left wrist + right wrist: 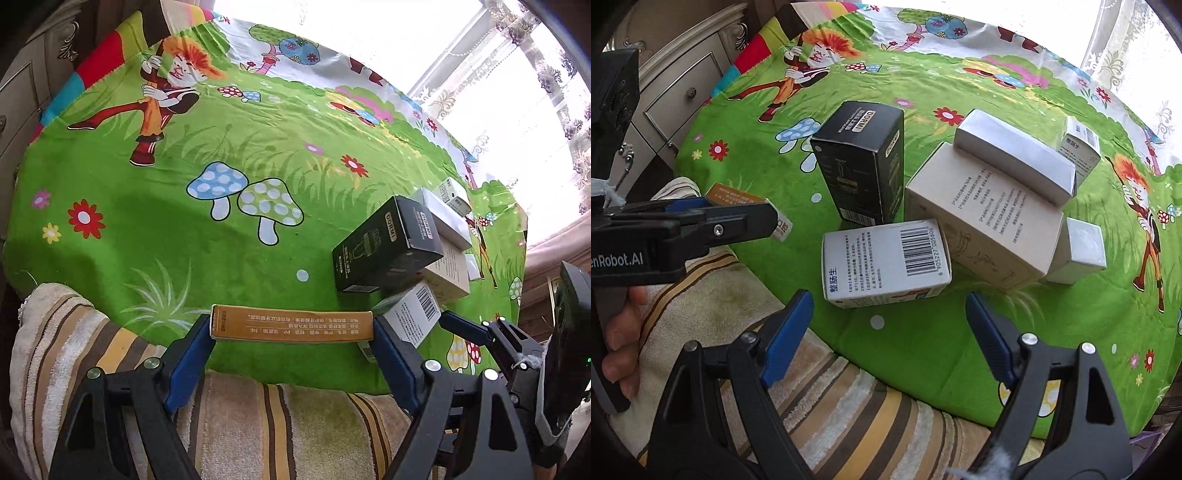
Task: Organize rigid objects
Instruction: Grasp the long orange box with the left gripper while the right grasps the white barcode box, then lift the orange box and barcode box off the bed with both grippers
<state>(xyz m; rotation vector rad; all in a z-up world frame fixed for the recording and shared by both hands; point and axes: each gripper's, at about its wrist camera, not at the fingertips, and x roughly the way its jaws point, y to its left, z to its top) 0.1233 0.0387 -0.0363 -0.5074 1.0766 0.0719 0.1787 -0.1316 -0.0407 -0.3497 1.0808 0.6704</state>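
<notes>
A: What is pinched by the left claw point(291, 326)?

B: A long orange box point(291, 325) is clamped end to end between its blue fingers point(190, 363), at the lower centre of the left wrist view, above the near edge of the green cartoon cloth point(221, 147).

A: And the right claw point(890, 317)?

B: It is spread wide with nothing between its fingers, low in the right wrist view. Just above it, a white box with a barcode point(886, 260) is seen lying flat on the cloth.

A: Where are the other boxes?

B: A black box point(862, 162) is stood upright at centre frame. To its right, a beige box point(986, 218) is seen tilted, with a grey box point(1015, 158) laid on it. A small white box point(1078, 247) is placed beside it at right, another small printed box point(1080, 146) at upper right.

A: What is under the cloth?

B: A striped towel point(849, 406) is seen along the bottom edge.
</notes>
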